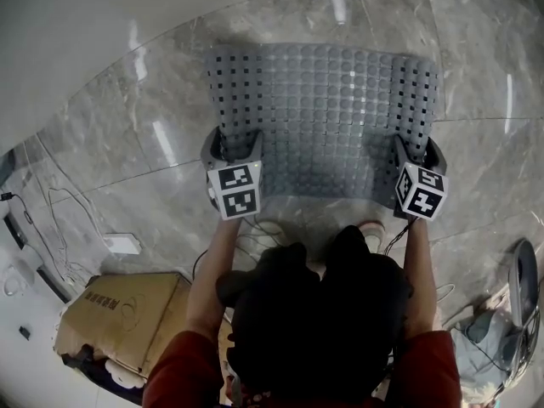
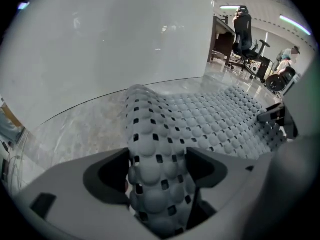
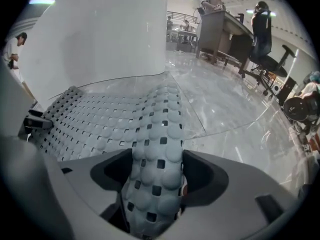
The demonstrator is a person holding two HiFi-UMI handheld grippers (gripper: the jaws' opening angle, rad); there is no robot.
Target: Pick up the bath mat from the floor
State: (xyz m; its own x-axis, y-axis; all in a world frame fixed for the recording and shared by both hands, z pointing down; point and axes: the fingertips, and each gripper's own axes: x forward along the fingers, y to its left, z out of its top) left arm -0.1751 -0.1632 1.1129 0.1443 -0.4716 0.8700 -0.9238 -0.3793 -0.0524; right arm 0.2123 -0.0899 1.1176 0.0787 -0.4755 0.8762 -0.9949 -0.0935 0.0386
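Left tongs [image 1: 235, 147] [image 2: 157, 176] and right tongs [image 1: 416, 155] [image 3: 155, 181] both point steeply down at the near corners of the bath mat [image 1: 331, 117] [image 2: 215, 119] [image 3: 95, 124]. Each pair stands wide apart, with a raised fold of the mat running up between the two sides, loose rather than pinched.

The grey, knobbed mat with square holes lies spread on the marble floor [image 1: 127, 143]. Its middle is flat, and its left and right strips hump up where they pass through the tongs. Its far edge runs close along the foot of a curved white wall [image 1: 85, 24] [image 2: 125, 39] [image 3: 100, 34], so little room is left on that side. Bare floor opens to the mat's left and right, and in the right gripper view it stretches away towards a desk [image 3: 220, 29] and an office chair [image 3: 265, 34]. Behind the person's left side are a cardboard box [image 1: 127, 308] and loose cables [image 1: 51, 219], well apart from the mat.

The marker cubes [image 1: 235, 189] cover the mat's near corners in the head view, and the person's dark clothing hides the floor just in front of its near edge. Under each fold, whether the mat touches the floor cannot be made out.
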